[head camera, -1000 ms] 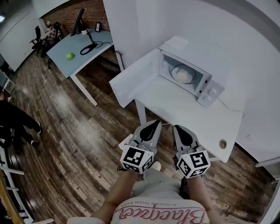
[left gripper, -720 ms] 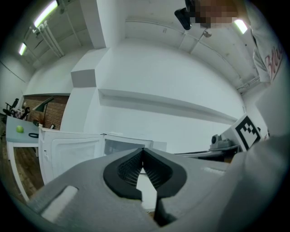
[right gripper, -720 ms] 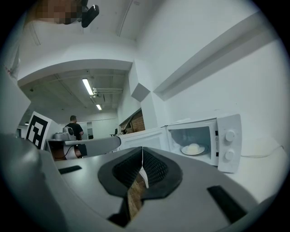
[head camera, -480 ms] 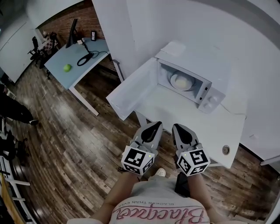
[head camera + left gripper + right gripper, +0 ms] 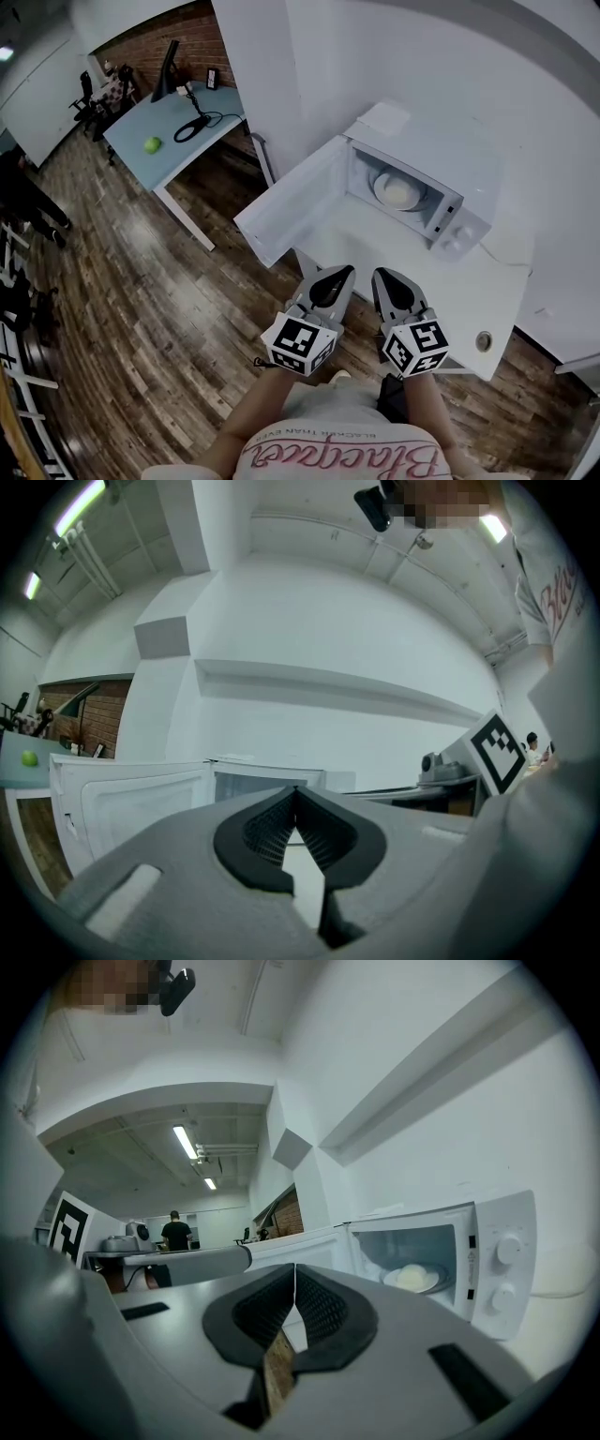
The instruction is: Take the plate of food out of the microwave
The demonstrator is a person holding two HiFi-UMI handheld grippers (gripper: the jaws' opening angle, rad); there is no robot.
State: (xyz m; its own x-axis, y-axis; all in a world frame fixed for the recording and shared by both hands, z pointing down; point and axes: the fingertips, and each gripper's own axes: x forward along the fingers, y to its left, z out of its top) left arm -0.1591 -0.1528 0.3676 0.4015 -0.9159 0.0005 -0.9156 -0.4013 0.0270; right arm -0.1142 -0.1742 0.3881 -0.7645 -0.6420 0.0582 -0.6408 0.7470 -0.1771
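A white microwave (image 5: 457, 202) stands on a white table (image 5: 394, 258) with its door (image 5: 291, 202) swung open to the left. Inside it sits a white plate (image 5: 398, 190) with a pale mound of food (image 5: 413, 1276). My left gripper (image 5: 340, 273) and right gripper (image 5: 384, 277) hang side by side in front of the table's near edge, well short of the microwave. Both have their jaws shut with nothing between them. In the left gripper view, the open door (image 5: 131, 799) shows beyond the shut jaws.
A light blue desk (image 5: 173, 117) with a green ball (image 5: 151, 144), a monitor and cables stands at the far left over wooden flooring (image 5: 141, 309). A white wall and pillar rise behind the microwave. A person stands at the left edge (image 5: 23, 192).
The view has shifted slightly; the microwave and table now sit a little further right and lower in the head view. Both grippers stay shut in about the same place.
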